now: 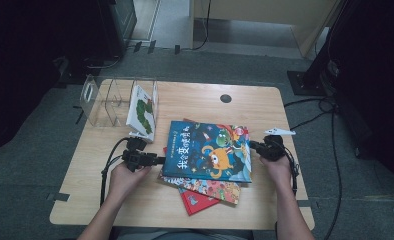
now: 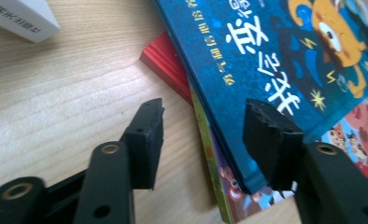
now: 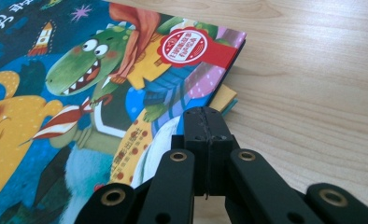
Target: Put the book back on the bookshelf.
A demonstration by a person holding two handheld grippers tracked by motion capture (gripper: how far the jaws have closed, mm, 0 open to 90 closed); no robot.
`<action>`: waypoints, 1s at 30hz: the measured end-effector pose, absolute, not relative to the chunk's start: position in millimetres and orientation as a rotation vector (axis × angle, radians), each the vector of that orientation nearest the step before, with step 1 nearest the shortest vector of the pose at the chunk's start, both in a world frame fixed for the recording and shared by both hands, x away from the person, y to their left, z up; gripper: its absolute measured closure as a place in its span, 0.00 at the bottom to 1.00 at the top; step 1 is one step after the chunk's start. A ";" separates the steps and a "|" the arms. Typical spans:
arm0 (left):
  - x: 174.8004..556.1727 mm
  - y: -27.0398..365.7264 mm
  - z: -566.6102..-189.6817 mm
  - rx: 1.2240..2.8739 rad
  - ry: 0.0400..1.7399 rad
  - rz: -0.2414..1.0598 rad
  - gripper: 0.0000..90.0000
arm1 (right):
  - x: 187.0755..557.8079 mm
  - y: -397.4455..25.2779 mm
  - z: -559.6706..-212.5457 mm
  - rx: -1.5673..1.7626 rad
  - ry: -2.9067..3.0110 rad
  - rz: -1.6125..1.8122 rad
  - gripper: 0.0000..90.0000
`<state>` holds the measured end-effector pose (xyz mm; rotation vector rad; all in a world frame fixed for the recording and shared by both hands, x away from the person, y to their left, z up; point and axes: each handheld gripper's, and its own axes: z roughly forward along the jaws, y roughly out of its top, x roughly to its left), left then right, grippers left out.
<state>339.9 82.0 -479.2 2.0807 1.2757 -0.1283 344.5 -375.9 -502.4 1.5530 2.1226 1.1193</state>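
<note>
- Two grippers flank my blue picture book (image 1: 208,151), which tops a stack of books mid-table (image 1: 135,200).
- Left gripper (image 2: 203,133): jaws spread wide, one on the blue cover's corner, one over bare wood.
- Right gripper (image 3: 204,126): jaws pressed together, nothing between them, at the book's right edge.
- Clear rack (image 1: 102,100) at the far left holds a white book (image 1: 141,111).

The blue book (image 1: 208,151) hides most of the red book (image 1: 197,202) and patterned book (image 1: 216,189) beneath; its small print is unreadable.
</note>
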 end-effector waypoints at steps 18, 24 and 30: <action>367.8 76.4 -487.0 2.024 1.250 -0.219 0.37 | 326.5 -374.0 -505.9 1.539 2.140 1.106 1.00; 373.6 74.7 -491.4 2.004 1.273 -0.251 0.37 | 322.7 -373.6 -506.4 1.533 2.147 1.096 1.00; 374.1 70.4 -491.8 2.005 1.272 -0.253 0.39 | 320.3 -373.1 -506.9 1.530 2.143 1.096 1.00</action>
